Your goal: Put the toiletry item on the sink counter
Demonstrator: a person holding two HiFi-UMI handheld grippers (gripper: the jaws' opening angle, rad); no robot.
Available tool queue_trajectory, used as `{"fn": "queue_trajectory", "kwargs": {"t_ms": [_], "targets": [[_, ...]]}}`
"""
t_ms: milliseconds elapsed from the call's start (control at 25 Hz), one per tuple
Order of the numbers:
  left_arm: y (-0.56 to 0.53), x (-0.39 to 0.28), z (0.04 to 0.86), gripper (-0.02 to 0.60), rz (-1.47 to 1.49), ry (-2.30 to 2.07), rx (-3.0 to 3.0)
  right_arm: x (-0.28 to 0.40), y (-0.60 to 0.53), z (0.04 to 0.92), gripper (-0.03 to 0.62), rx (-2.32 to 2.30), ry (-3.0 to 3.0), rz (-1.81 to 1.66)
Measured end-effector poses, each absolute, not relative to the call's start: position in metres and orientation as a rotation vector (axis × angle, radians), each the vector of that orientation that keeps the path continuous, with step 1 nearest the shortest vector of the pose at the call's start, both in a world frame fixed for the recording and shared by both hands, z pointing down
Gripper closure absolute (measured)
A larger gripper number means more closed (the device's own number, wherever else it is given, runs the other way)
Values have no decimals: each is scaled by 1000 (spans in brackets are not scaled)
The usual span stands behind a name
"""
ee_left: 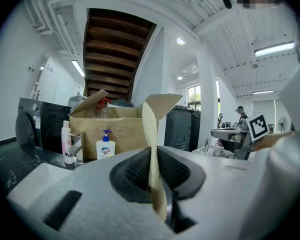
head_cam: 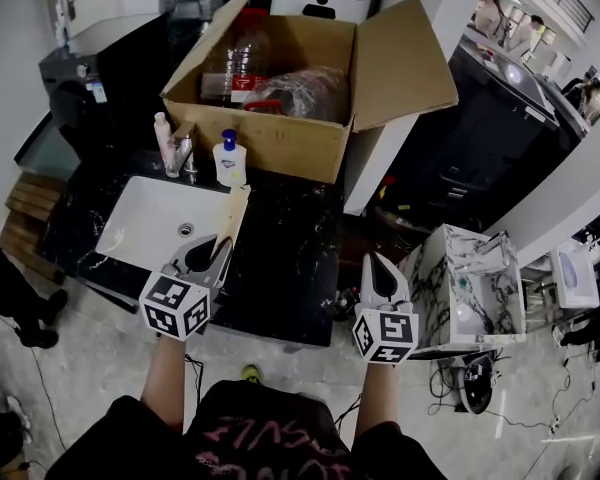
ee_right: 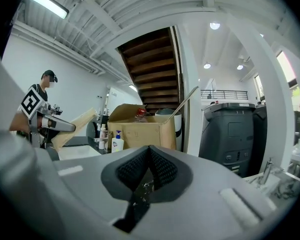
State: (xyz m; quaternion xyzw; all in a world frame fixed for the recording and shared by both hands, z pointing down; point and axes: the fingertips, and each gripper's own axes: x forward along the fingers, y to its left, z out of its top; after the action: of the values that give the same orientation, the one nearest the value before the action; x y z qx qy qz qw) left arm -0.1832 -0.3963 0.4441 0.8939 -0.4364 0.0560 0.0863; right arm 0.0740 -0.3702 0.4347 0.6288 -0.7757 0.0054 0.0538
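**Hands.** At lower centre of the head view both forearms reach forward, well apart. Both grippers point roughly level toward the top of the frame.

**Left gripper** (head_cam: 210, 256) (ee_left: 152, 170): the fingers are clenched on the near end of a long, flat tan cardboard pack (head_cam: 236, 213) (ee_left: 151, 134), taken to be the toiletry item. The pack stands on edge between the pads. Its far end projects up-frame, above the line where the white sink basin (head_cam: 145, 218) meets the black marble tabletop (head_cam: 290, 258). It appears clear of both surfaces, so placement is judged not yet done.

**Right gripper** (head_cam: 375, 266) (ee_right: 147, 166): the fingers are pressed together with nothing between them. It hangs just right of the tabletop's front corner, clear of the work.

**Beyond the basin.** A chrome tap (head_cam: 185, 158) stands behind the basin, with a slim pink-and-white bottle (head_cam: 163, 136) just beside it. A white pump bottle with a blue head (head_cam: 229, 158) stands a little to the right. An open brown cardboard box (head_cam: 280, 138) fills the rear of the tabletop.

**Recommendation for the step in hand:**
- The bare marble right of the basin and in front of the box looks the safest landing spot.
- The wrist would need to roll so the pack's broad face goes down. Left on edge, it is likely to topple, possibly into the basin.
- The far end should stay short of the pump bottle.
- The fingers should release only once the pack rests fully on the marble.
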Motion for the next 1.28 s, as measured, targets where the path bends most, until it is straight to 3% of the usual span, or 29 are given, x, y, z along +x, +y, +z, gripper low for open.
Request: {"fn": "queue_trajectory", "kwargs": {"t_ms": [1280], "targets": [[-430,-141,445,549,175,-1244,2689,108,-397,423,582,1967,-2352,4]]}}
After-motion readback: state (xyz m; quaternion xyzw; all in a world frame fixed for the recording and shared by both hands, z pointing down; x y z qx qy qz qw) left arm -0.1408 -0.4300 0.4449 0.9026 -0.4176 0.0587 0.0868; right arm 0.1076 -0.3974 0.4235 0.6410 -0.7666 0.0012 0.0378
